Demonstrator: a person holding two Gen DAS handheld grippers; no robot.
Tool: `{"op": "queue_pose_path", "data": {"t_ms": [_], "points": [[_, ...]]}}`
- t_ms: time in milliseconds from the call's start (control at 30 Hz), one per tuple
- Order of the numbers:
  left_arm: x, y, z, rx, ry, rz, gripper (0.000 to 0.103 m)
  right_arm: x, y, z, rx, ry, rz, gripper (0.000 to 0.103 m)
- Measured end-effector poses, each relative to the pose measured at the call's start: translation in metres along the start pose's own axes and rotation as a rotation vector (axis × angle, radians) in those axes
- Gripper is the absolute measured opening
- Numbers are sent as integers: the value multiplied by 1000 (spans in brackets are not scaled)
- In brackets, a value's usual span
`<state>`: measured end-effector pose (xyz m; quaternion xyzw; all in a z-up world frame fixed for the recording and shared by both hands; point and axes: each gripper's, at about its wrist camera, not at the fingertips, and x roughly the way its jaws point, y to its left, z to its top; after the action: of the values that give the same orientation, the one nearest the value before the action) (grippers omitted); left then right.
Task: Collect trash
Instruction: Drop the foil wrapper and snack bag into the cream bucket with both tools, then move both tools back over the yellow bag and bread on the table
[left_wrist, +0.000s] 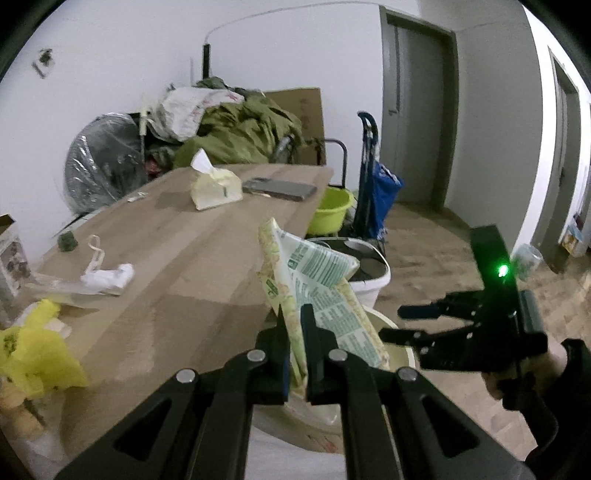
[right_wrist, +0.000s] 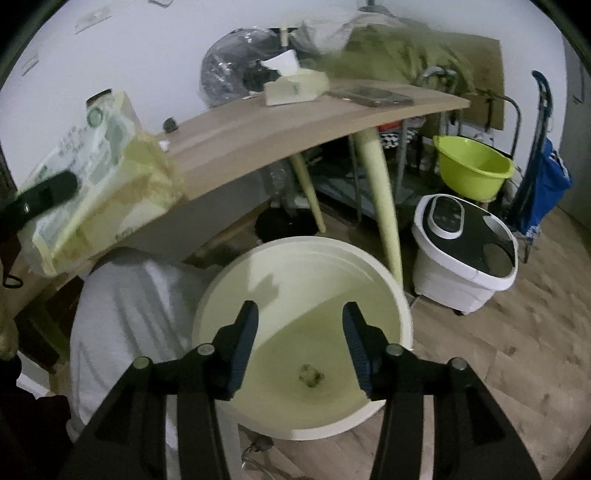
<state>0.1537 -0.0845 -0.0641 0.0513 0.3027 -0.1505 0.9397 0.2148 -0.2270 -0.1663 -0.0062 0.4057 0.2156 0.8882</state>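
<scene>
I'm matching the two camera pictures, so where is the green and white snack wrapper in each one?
Left wrist: wrapper at lower centre, clamped in the left claw.
Right wrist: wrapper at the left edge, over the table corner.
Shared landmark: tissue pack on the table.

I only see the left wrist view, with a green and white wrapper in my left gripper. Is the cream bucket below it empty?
Observer: No, one small crumpled scrap lies on the bottom of the cream bucket.
Operator: Is my right gripper carrying anything?
Observer: Nothing; the right gripper is open, aimed into the bucket.
Operator: Anything close behind it?
Observer: A cream table leg rises just behind the rim.
</scene>
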Motion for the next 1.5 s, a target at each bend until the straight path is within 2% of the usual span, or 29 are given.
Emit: {"op": "queue_pose_path", "data": {"t_ms": [200,433,533,567,600,667,967,1233,1333,1500], "points": [[22,-11,0,11,51,-49,5,-4,-25,-2,58,-13,-50,45],[63,-16,0,-20,157,-116,6,-10,-40,-7,98,-17,-85,45],[78,-16,0,-45,192,-139,19,-13,-42,-7,97,-19,-94,45],[80,-16,-1,-52,196,-146,31,-14,-42,-7,96,-20,-97,45],[81,-15,-1,-57,196,-151,40,-14,-41,-7,96,-21,-100,45],[81,-14,-1,-72,190,-162,43,-16,-41,-8,94,-24,-103,45],[65,0,-1,-107,149,-158,44,-17,-22,0,59,-29,-103,45],[32,13,-1,-107,71,-100,45,-22,9,17,-7,-54,-79,45],[19,20,-2,-113,45,-85,45,-23,21,23,-30,-61,-69,52],[3,31,-7,-120,10,-43,46,-26,46,33,-77,-77,-47,53]]}}
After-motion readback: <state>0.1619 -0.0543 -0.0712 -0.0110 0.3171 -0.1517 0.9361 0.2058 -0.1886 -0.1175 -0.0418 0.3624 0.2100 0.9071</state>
